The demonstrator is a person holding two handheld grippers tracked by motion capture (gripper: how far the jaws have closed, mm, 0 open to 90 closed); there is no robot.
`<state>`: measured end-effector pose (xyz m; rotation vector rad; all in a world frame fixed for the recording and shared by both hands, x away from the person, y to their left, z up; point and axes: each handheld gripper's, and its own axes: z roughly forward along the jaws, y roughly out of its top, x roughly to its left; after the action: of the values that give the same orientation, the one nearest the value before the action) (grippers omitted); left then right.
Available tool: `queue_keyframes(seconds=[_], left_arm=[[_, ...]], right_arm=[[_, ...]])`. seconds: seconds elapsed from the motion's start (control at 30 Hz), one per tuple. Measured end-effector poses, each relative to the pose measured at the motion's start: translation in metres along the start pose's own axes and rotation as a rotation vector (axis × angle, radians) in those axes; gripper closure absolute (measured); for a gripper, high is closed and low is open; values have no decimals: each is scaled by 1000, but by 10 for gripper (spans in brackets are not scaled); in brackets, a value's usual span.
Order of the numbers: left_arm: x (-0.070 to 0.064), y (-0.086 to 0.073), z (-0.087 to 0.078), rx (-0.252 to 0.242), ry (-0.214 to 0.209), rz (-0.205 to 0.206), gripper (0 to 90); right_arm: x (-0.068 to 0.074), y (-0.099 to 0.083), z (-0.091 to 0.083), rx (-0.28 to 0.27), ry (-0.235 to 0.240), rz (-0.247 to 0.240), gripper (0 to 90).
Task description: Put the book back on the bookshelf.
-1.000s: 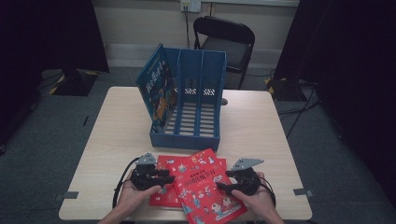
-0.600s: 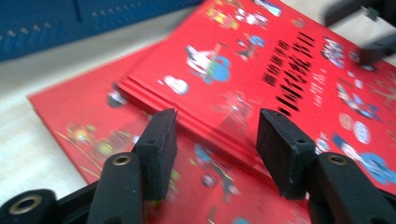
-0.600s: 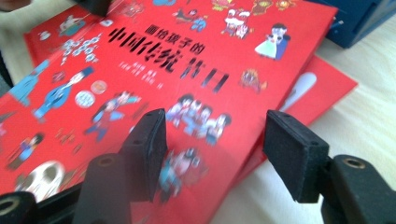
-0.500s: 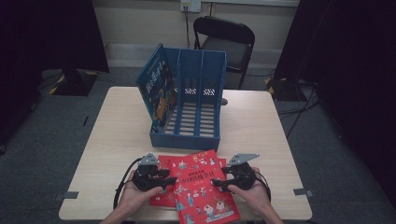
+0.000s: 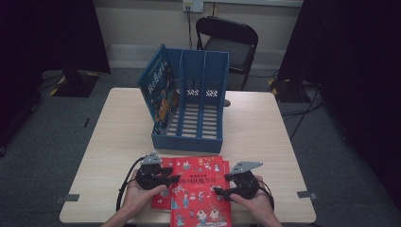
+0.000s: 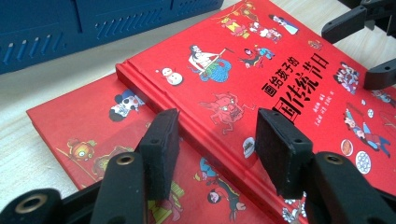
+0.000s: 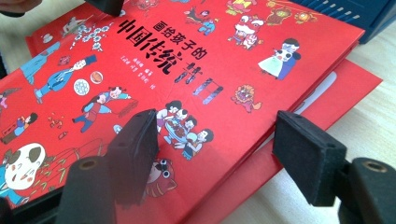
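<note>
While both grippers' foam-padded fingers gape open, the glossy red hardcover book (image 5: 198, 189) lies flat atop another.

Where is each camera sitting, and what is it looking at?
High view: above the table's near side, looking down at the blue file rack; both hands show.
Left gripper view: rides the left gripper, facing the top red book.
Right gripper view: rides the right gripper, facing that book.
Shared: both gripper views see the top red book.
</note>
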<state>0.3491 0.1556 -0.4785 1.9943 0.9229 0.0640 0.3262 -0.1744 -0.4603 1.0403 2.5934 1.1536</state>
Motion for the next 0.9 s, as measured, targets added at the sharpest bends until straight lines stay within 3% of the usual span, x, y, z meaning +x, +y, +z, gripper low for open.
queue_keyframes(seconds=[0.1, 0.23, 0.4, 0.5, 0.7, 0.9], left_arm=[[-2, 1, 0, 4, 9, -19, 475], [-6, 1, 0, 22, 16, -10, 437], [-13, 1, -1, 41, 15, 10, 380], [-14, 1, 0, 42, -2, 2, 331], [-11, -1, -2, 26, -20, -22, 366], [-18, -1, 2, 34, -54, -4, 411]], right_arm=[[-2, 2, 2, -11, -12, 4, 303], [-4, 5, 8, -22, -16, 29, 245], [-4, 7, 12, -37, -52, 43, 239], [-4, 10, 15, -46, -80, 60, 238], [-6, 14, 15, -30, -112, 99, 265], [-14, 8, 8, -23, -97, 134, 248]])
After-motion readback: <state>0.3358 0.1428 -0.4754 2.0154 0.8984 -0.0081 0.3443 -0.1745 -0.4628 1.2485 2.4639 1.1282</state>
